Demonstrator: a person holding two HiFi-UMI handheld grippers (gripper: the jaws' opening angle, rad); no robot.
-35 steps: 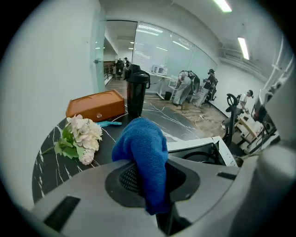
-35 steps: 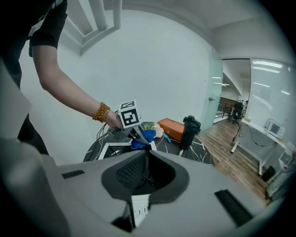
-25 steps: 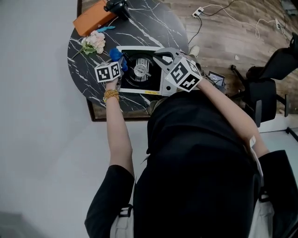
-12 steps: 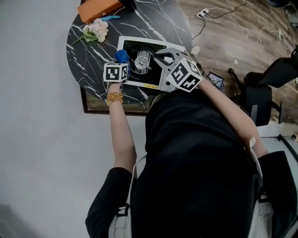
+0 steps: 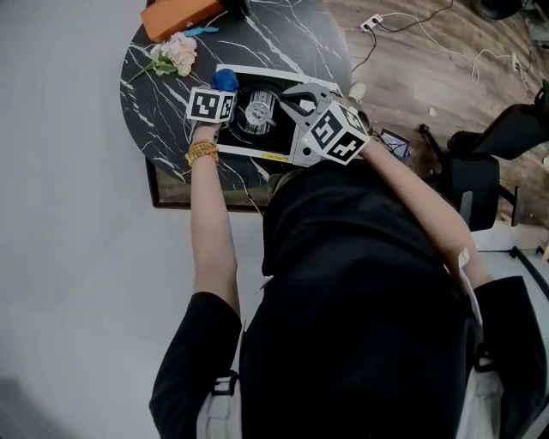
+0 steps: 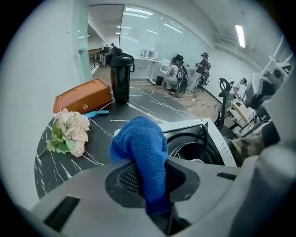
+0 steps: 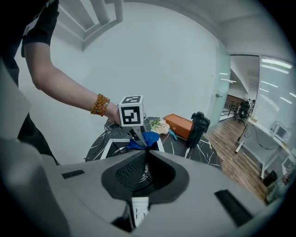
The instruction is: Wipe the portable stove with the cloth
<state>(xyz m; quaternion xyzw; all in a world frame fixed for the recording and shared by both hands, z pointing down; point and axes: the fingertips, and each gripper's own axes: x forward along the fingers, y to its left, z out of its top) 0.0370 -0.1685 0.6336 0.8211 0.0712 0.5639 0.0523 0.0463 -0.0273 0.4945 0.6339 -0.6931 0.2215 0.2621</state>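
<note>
The portable stove (image 5: 276,79), white-rimmed with a black top and a round burner, sits on the dark marble table (image 5: 159,111). My left gripper (image 5: 220,93) is shut on a bunched blue cloth (image 5: 225,80) at the stove's far left corner. In the left gripper view the cloth (image 6: 143,152) bulges out of the left gripper (image 6: 150,178) beside the stove (image 6: 210,139). My right gripper (image 5: 292,96) is shut with nothing between its jaws, over the stove's right side. From the right gripper (image 7: 145,155) I see the cloth (image 7: 148,137) and stove (image 7: 107,147) just ahead.
Behind the stove lie pink flowers (image 5: 176,53), an orange case (image 5: 176,15) and a black bottle (image 6: 121,78). A cable (image 5: 403,17) crosses the wooden floor, and a black chair (image 5: 489,163) stands at the right. The table's near edge is close to my body.
The left gripper slid the cloth along the stove's left edge, first toward me and then back to the far corner. The right gripper stayed put over the stove.
</note>
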